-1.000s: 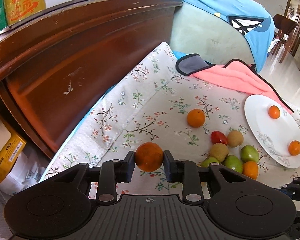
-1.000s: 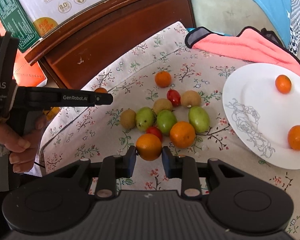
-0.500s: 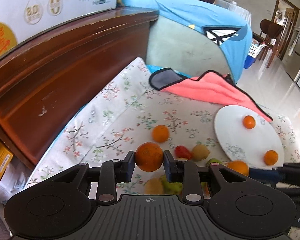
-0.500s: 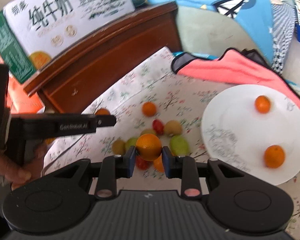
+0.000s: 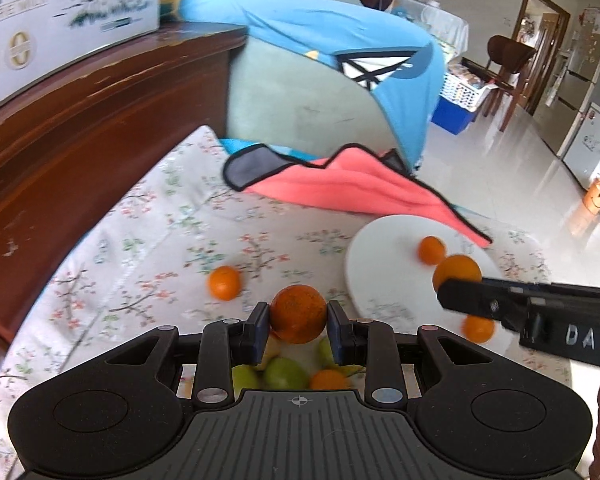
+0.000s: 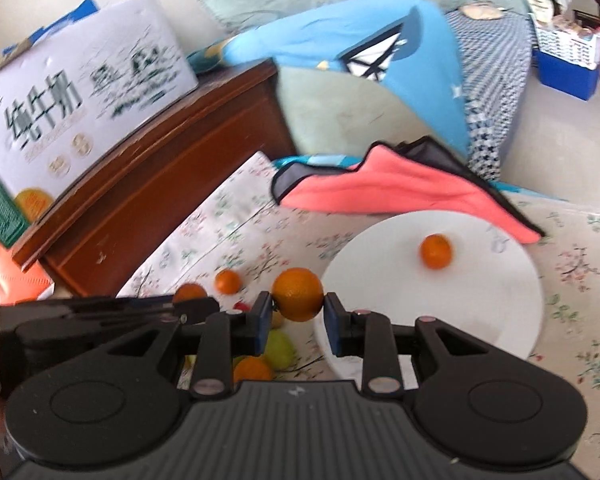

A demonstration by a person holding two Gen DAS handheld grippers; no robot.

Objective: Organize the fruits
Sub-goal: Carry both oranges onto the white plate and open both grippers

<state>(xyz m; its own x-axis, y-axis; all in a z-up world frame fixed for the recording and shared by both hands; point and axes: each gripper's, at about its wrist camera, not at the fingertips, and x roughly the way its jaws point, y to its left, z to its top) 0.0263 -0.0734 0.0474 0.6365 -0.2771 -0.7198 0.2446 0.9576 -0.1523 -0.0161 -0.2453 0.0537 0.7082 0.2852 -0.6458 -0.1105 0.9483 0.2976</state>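
Fingers [image 6: 262,322] hide a plate [image 6: 480,300] orange [image 5: 478,329].

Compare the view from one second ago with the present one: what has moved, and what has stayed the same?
Both tongs, left and right, lifted their oranges away from the fruit pile and swung toward the white plate. Nothing was released. Unchanged: both grips, the two oranges on the plate, and the lone orange on the floral cloth.

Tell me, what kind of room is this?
Probably a living room in someone's home. A wooden chair and a fridge stand on the shiny floor beyond, clothes are draped nearby, and fruit sits on a white plate atop a flowered cloth.
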